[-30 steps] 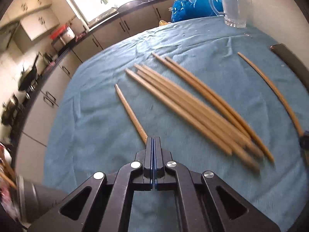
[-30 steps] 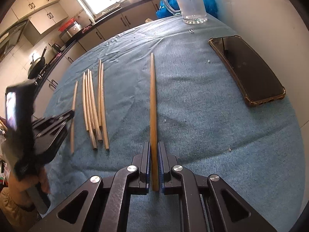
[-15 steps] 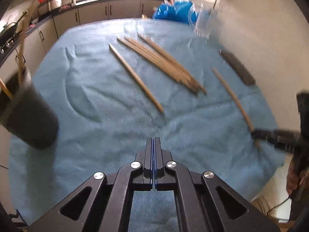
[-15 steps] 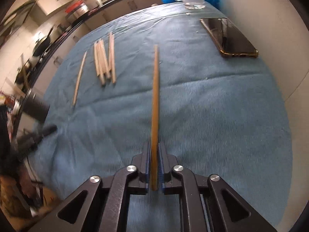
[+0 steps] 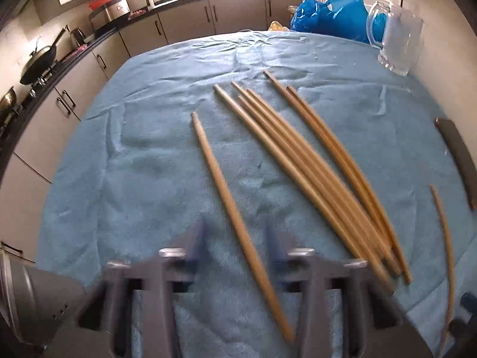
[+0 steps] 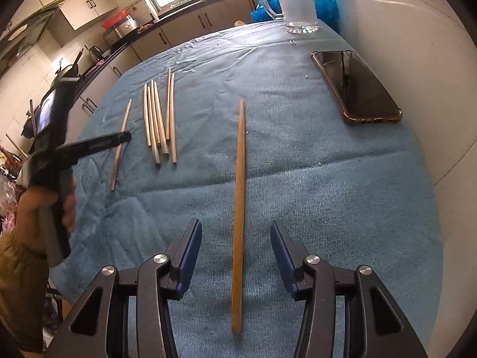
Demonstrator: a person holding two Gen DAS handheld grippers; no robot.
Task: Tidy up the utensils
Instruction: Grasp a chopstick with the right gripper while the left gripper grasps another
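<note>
Wooden chopsticks lie on a blue cloth [image 5: 134,164]. In the left wrist view my left gripper [image 5: 234,238] is open, its blurred jaws either side of a single chopstick [image 5: 226,194]. A bundle of several chopsticks [image 5: 313,164] lies to its right. In the right wrist view my right gripper [image 6: 235,238] is open, and one chopstick [image 6: 240,179] lies flat on the cloth between its jaws. The left gripper [image 6: 98,144] shows there at the left, over the single chopstick [image 6: 119,155], beside the bundle [image 6: 159,119].
A dark round holder [image 5: 35,304] stands at the table's near left corner. A black phone [image 6: 354,86] lies at the right by the wall. A clear glass jug [image 6: 296,3] and blue bags [image 5: 328,15] stand at the far end. Kitchen counters run behind.
Both grippers have opened. My right gripper has let go of its chopstick, which now lies on the cloth. My left gripper has swung back over the single chopstick.
</note>
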